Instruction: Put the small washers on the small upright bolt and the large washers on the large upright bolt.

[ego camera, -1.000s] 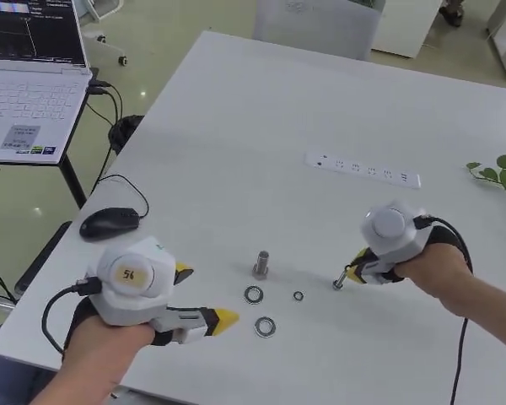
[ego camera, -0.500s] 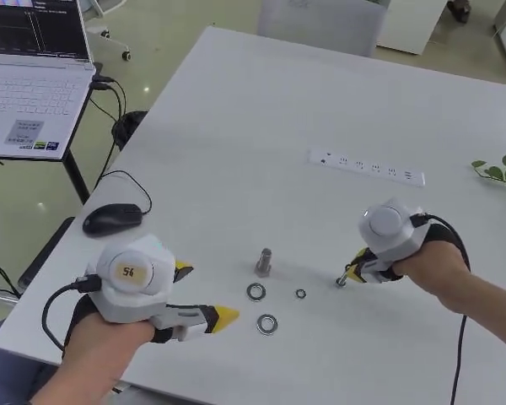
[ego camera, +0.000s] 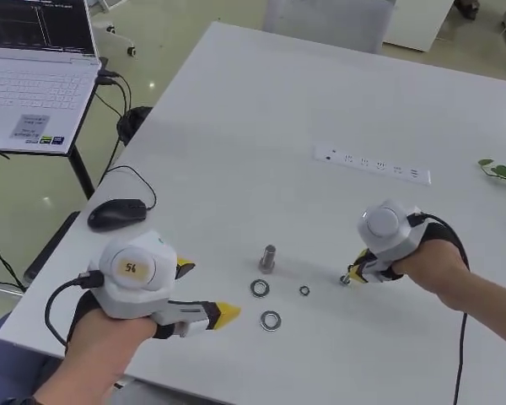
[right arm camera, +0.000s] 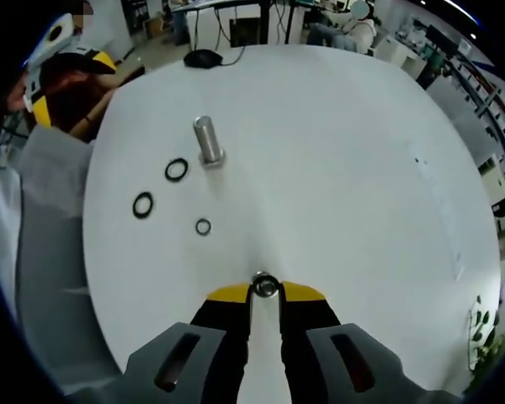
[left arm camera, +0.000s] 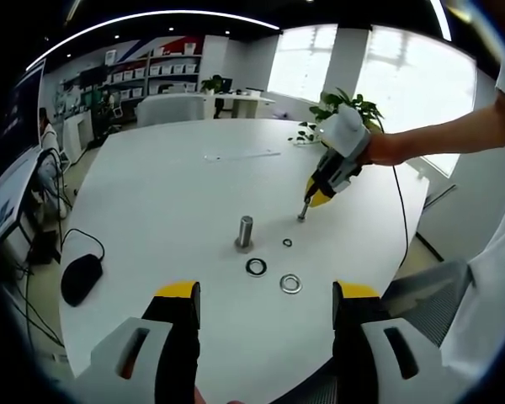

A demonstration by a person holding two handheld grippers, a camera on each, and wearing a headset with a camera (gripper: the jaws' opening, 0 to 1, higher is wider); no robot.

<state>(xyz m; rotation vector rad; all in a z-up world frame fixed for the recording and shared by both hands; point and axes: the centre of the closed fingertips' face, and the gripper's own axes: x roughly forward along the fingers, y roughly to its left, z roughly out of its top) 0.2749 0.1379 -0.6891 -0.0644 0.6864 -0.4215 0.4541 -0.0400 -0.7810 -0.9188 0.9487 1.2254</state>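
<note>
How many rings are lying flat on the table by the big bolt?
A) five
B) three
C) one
B: one large washer, another large washer and a small washer lie flat on the table near the large bolt.

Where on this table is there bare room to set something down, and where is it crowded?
Bare: the stretch from the large bolt to the power strip, and from the mouse to that bolt. Crowded: near edge, where washers lie between left gripper and right gripper.
</note>
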